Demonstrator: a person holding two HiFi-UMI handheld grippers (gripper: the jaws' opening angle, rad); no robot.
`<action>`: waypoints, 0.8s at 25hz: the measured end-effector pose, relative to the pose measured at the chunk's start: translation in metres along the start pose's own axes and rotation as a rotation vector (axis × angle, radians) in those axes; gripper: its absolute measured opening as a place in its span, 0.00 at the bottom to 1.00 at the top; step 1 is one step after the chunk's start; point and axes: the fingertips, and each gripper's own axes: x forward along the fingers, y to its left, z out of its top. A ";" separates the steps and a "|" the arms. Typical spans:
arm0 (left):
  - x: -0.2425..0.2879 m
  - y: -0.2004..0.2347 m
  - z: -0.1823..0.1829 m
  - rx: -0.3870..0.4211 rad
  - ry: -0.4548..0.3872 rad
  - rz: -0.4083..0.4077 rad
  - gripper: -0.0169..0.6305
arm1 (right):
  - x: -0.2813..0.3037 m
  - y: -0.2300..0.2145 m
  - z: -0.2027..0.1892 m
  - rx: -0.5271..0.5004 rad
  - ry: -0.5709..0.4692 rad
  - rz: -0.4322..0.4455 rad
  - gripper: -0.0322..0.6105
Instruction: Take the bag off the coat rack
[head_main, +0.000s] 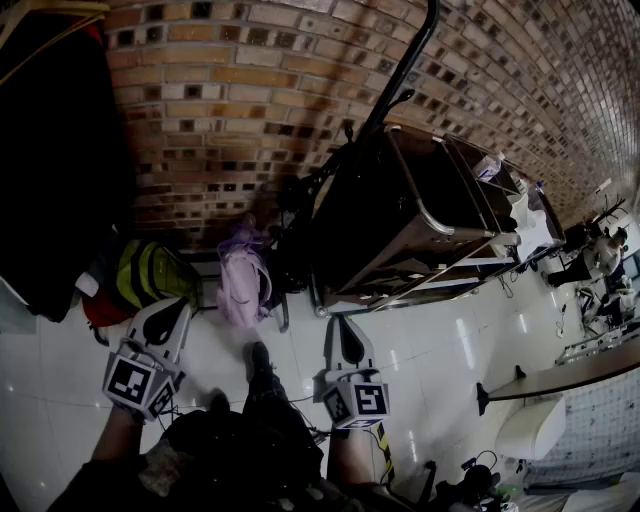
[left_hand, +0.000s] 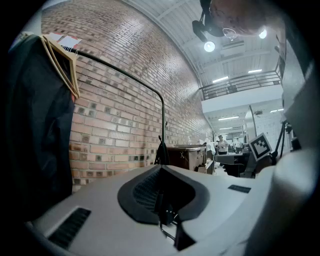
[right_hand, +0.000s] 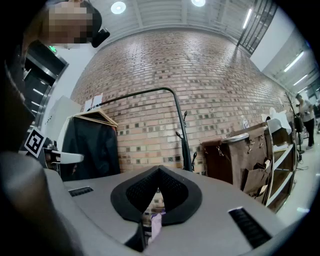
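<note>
A lavender bag (head_main: 243, 280) hangs low on the black coat rack (head_main: 400, 75) in front of the brick wall. Through the slit under the right gripper's jaws I see a sliver of the lavender bag (right_hand: 156, 225). My left gripper (head_main: 168, 318) is shut and empty, a short way left of and nearer than the bag. My right gripper (head_main: 346, 338) is shut too, to the bag's right and apart from it. In the gripper views the left gripper (left_hand: 161, 168) and the right gripper (right_hand: 159, 171) both point at the rack's curved pole (left_hand: 163, 115) (right_hand: 182, 130).
A black coat (head_main: 50, 150) hangs on a wooden hanger (left_hand: 62, 62) at the left. A yellow-green bag (head_main: 150, 272) lies on the floor beside the lavender one. A brown bin on a metal cart (head_main: 400, 220) stands right of the rack. The person's shoe (head_main: 258, 358) is between the grippers.
</note>
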 end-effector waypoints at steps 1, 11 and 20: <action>0.006 0.003 0.000 0.000 -0.008 0.005 0.09 | 0.007 -0.003 0.000 -0.016 -0.008 -0.001 0.10; 0.110 0.043 0.007 0.006 -0.039 0.067 0.09 | 0.116 -0.061 0.020 -0.082 -0.067 0.012 0.10; 0.209 0.065 0.027 0.031 -0.059 0.097 0.09 | 0.210 -0.108 0.039 -0.148 -0.066 0.055 0.10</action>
